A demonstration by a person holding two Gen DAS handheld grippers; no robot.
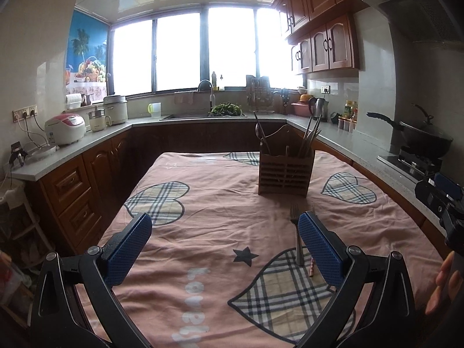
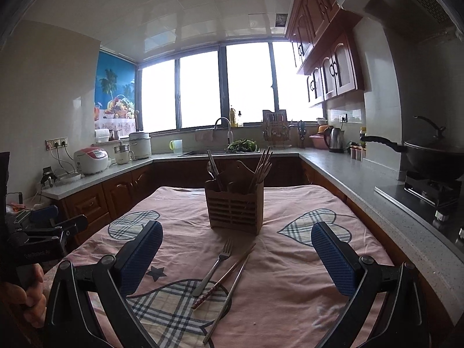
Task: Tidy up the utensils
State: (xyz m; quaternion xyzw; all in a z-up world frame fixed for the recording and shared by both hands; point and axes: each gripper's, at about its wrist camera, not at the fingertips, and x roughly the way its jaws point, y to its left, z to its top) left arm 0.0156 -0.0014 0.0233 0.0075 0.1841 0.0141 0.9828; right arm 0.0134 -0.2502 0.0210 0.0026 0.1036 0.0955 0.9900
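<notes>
A brown slatted utensil holder [image 1: 285, 171] [image 2: 235, 207] stands mid-table with chopsticks and a spoon in it. A metal fork [image 1: 297, 236] [image 2: 215, 266] lies on the pink cloth in front of it. Beside the fork lie a wooden chopstick with a red patterned end [image 2: 223, 279] and a metal chopstick [image 2: 229, 295]. In the left wrist view only the patterned end [image 1: 312, 266] shows beside my right finger. My left gripper [image 1: 224, 223] is open and empty, the fork just inside its right finger. My right gripper [image 2: 236, 233] is open and empty above the loose utensils.
The table has a pink cloth [image 1: 220, 203] with plaid hearts. Counters run around it: rice cookers [image 1: 66, 127] on the left, a sink [image 1: 203, 114] at the back, a kettle [image 1: 319, 108] and a wok on a stove [image 2: 432, 156] on the right.
</notes>
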